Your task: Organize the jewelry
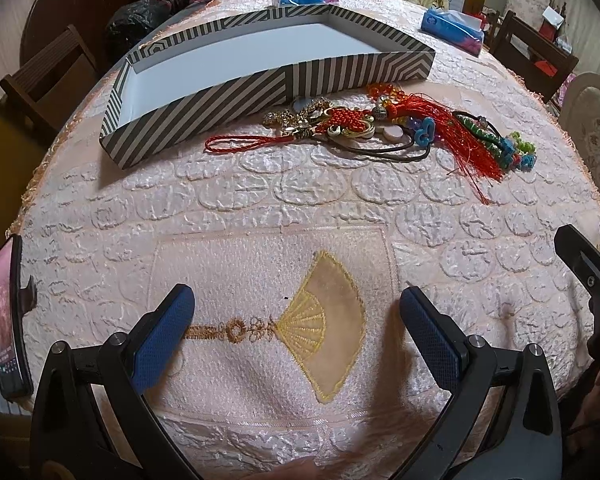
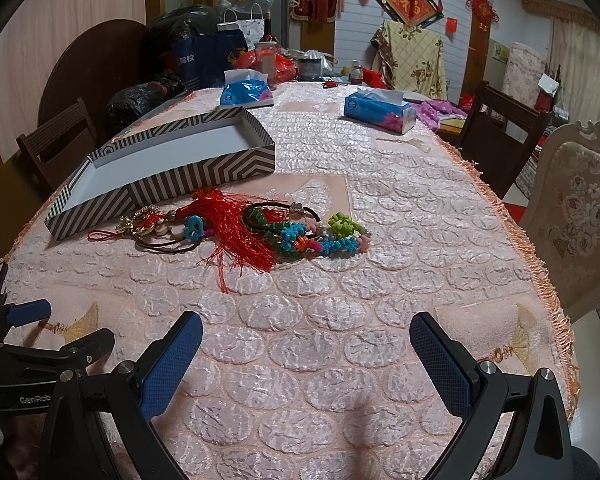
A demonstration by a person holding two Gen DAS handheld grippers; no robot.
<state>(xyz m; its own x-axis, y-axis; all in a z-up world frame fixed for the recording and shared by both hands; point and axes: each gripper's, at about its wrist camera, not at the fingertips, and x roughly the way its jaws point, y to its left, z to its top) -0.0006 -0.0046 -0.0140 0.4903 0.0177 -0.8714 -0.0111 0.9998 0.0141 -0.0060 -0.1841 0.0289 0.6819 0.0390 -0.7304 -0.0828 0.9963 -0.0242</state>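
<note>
Hovering low over the pink tablecloth point(image 1: 260, 200), the left gripper point(image 1: 296, 312) has its blue-padded tongs spread wide, gripping nothing, above an embroidered fan motif point(image 1: 324, 320). The right gripper point(image 2: 306, 340) hangs beside it, tongs equally wide and bare. Beyond both, a jumble of jewelry point(image 2: 236, 228) lies on the cloth just in front of the striped box point(image 2: 172, 164): a red knotted tassel point(image 2: 236, 232), a gold charm point(image 2: 138, 220), a blue heart pendant on a dark cord point(image 2: 194, 230), and colourful beaded bracelets point(image 2: 324, 240). The open box shows a white interior. Farther than the box, two blue tissue packs point(image 2: 380, 110) sit on the cloth, with clutter behind them.
</note>
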